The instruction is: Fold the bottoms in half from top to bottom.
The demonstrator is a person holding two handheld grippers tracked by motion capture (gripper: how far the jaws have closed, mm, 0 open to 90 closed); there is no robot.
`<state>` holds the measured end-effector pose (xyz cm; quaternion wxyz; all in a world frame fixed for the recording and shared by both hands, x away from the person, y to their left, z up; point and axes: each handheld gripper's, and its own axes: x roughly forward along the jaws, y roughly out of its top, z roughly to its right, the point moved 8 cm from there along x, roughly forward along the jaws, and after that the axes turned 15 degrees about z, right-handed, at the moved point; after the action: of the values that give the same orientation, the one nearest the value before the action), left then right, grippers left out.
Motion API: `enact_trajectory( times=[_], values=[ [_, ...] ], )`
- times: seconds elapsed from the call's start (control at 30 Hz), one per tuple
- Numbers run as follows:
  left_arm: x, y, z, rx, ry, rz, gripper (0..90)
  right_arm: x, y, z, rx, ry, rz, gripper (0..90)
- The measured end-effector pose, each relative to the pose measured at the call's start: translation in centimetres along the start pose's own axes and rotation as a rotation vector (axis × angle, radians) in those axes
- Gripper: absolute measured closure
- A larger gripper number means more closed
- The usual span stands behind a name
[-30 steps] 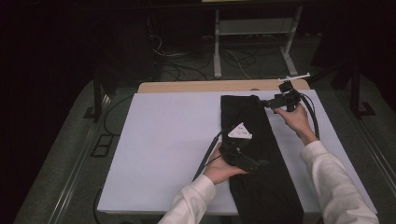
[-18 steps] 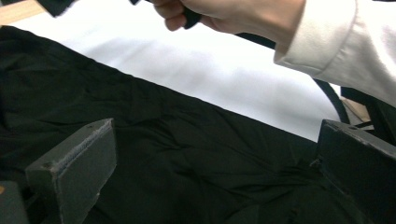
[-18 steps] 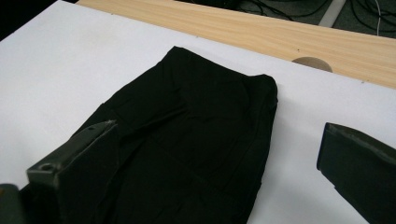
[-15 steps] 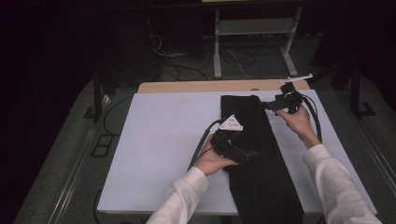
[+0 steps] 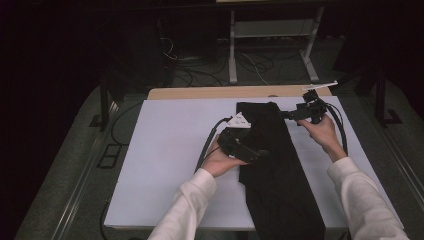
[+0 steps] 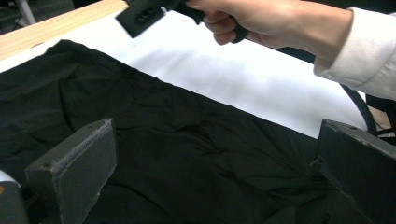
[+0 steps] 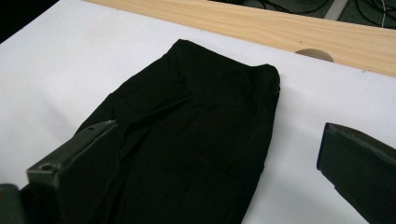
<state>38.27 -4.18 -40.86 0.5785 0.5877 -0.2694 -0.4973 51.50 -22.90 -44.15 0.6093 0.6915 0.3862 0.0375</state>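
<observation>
On the white desk (image 5: 165, 165) a black cloth (image 5: 277, 175) lies lengthwise, right of centre. Over the cloth's left edge hovers the left tool (image 5: 257, 153), jaws apart and empty. At its far right corner sits the right tool (image 5: 286, 114), also apart.

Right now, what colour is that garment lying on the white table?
Plain black, no pattern; the garment shows best in the right gripper view.

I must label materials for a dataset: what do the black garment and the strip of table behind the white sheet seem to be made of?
Black garment: soft matte fabric, probably woven; it creases and folds. Table strip: light wood or wood-look laminate, showing grain lines.
</observation>
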Motion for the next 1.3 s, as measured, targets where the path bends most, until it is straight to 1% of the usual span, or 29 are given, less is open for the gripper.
enact_trajectory(
  times=[0.1, 0.23, 0.43, 0.9, 1.07, 1.17, 1.27, 1.3],
  values=[
    [-0.2, 0.3, -0.6, -0.005, 0.012, 0.005, 0.0, -0.3, 0.0, 0.1, -0.002, -0.001, 0.002, 0.0],
    [-0.3, 0.6, -1.4, 0.000, 0.021, 0.000, 0.0, -0.5, 0.0, 0.1, -0.001, 0.001, 0.006, 0.0],
    [-0.4, 0.8, -2.7, -0.008, 0.032, -0.010, 0.0, -0.5, -0.5, 0.3, 0.005, 0.002, 0.000, 0.0],
    [-0.5, 1.7, -5.7, -0.013, 0.065, -0.003, 0.0, -0.6, -1.2, 0.7, 0.018, 0.004, -0.006, 0.0],
    [-0.3, 1.5, -7.2, -0.035, 0.083, -0.012, 0.0, -0.5, -1.4, 0.9, 0.023, 0.004, -0.008, 0.0],
    [-0.1, 1.4, -8.0, -0.057, 0.092, 0.001, 0.0, -0.5, -1.5, 1.0, 0.031, 0.008, -0.010, 0.0],
    [0.0, 1.2, -8.7, -0.109, 0.086, 0.029, 0.0, -0.4, -1.8, 1.3, 0.037, 0.007, -0.015, 0.0],
    [0.1, 1.1, -9.0, -0.114, 0.092, 0.033, 0.0, -0.4, -1.9, 1.3, 0.040, 0.007, -0.014, 0.0]
  ],
)
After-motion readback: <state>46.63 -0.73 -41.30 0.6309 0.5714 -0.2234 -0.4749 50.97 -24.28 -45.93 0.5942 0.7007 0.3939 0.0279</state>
